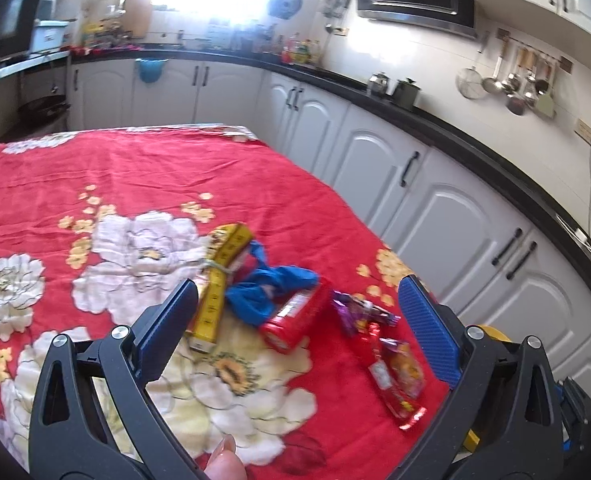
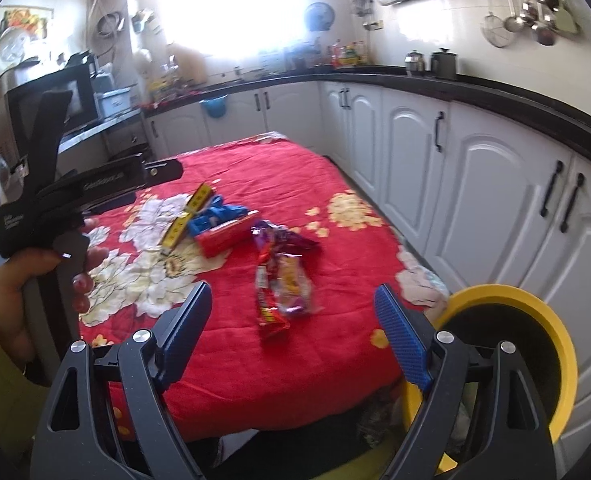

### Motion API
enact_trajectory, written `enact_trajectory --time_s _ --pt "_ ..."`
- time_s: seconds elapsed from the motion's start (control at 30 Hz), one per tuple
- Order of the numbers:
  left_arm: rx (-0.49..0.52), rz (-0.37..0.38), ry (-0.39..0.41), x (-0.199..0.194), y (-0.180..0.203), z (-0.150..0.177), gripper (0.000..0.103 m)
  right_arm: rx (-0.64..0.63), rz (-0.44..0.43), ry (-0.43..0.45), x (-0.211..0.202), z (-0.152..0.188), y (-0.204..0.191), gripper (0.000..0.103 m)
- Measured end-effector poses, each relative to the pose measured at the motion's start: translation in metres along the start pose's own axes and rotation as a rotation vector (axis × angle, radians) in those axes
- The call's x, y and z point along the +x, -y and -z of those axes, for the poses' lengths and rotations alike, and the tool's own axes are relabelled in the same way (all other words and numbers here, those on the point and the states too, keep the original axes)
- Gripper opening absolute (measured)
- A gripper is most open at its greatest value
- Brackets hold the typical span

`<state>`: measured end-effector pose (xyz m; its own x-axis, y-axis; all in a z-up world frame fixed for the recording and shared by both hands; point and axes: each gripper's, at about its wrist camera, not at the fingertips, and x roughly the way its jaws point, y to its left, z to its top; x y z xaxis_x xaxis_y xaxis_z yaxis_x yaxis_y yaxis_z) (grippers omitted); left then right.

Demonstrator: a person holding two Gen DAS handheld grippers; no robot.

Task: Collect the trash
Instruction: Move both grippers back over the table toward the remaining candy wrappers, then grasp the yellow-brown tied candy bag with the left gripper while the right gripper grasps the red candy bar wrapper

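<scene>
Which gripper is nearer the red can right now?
Left. The left gripper hangs open directly over the red can, while the right gripper sits open back near the table edge, with the snack wrappers between.

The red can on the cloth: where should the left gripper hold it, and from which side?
Grip the red can across its middle, coming from above. It lies on its side, so the round body fits between the open left gripper. Avoid its far end, where the blue cloth touches it.

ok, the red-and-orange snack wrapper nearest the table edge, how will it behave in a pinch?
The snack wrapper looks flat and crinkled, so probably floppy and light. Its glossy film may slip. Lying flush on the soft red cloth, it may drag fabric along.
</scene>
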<state>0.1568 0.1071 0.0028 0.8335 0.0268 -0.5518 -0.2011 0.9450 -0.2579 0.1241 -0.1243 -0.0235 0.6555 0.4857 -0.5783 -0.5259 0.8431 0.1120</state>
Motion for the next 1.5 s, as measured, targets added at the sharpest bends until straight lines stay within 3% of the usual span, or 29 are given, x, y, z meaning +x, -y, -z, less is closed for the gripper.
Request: enact_trajectory --time_s 0.27,0.53,0.77,0.83,0.9,1.0,1.2,1.27,1.33,1.5 --pt "-0.034 -0.085 -0.004 0.012 -0.033 0.000 0.092 -0.057 -0.055 -0.064 0.034 -0.003 -0.022 0.077" --pt "-0.037 -0.148 -0.044 0.036 -0.057 0.006 0.092 -0.099 -0.082 -0.157 0.077 0.000 -0.030 0.056" --pt "-0.026 -0.160 -0.098 0.060 -0.065 0.007 0.091 -0.137 -0.047 -0.216 0.111 0.004 -0.034 0.045" --pt "-0.012 -0.161 -0.110 0.067 -0.065 0.006 0.082 -0.130 -0.043 -0.229 0.119 0.006 -0.032 0.043" --pt "-0.011 -0.153 -0.123 0.073 -0.065 0.006 0.081 -0.119 -0.049 -0.235 0.124 0.006 -0.031 0.042" --pt "-0.031 -0.147 -0.155 0.084 -0.070 0.007 0.065 -0.101 -0.061 -0.239 0.126 0.008 -0.029 0.036" --pt "-0.088 -0.120 -0.202 0.099 -0.082 0.014 0.062 -0.057 -0.082 -0.237 0.126 0.011 -0.023 0.029" --pt "-0.092 -0.117 -0.204 0.100 -0.083 0.015 0.055 -0.044 -0.082 -0.235 0.127 0.012 -0.021 0.027" --pt "-0.093 -0.124 -0.207 0.100 -0.083 0.017 0.037 -0.019 -0.069 -0.230 0.127 0.012 -0.017 0.017" --pt "-0.119 -0.105 -0.209 0.098 -0.090 0.019 0.025 0.005 -0.081 -0.221 0.122 0.015 -0.015 0.013"
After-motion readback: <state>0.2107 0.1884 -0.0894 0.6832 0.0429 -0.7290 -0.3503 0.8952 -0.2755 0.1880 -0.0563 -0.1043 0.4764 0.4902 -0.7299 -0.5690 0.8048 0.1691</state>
